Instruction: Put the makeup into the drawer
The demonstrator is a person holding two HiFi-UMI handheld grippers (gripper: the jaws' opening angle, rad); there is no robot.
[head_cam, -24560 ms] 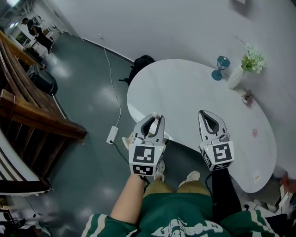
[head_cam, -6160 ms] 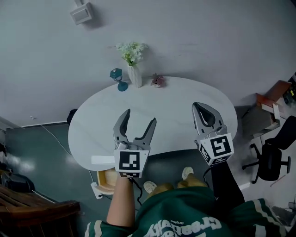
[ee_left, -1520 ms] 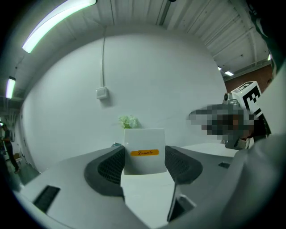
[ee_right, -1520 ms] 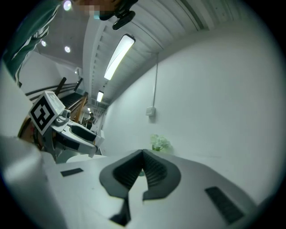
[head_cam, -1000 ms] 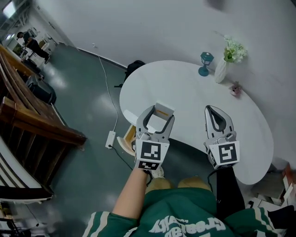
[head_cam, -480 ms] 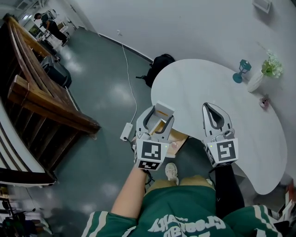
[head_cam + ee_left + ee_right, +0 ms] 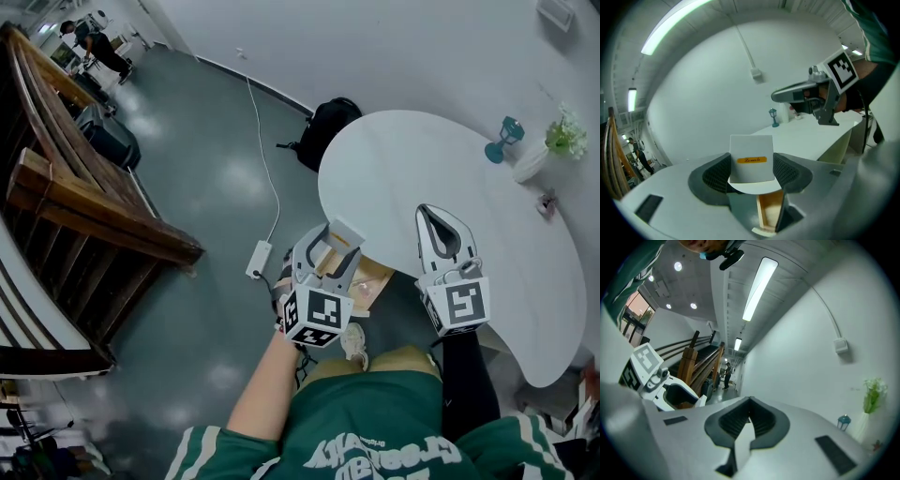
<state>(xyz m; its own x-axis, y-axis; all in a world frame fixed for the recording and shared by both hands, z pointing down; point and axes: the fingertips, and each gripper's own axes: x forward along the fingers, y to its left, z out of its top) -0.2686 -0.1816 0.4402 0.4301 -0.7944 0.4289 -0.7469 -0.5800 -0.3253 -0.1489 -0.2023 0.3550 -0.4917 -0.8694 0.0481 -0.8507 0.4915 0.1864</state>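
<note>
The left gripper (image 7: 751,174) clamps the white makeup box (image 7: 751,157), which stands upright with its long axis rising above the jaws and its orange-labelled face toward the gripper's camera. It hangs over the open wooden drawer (image 7: 371,281) at the white table (image 7: 422,169). The right gripper (image 7: 748,423) is pressed together, empty.

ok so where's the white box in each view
Head view: box left of centre, between the left gripper's jaws.
Left gripper view: box dead centre, clamped in the jaws.
Right gripper view: only a white corner at lower left, probably it.
Shared landmark: blue lantern.
</note>
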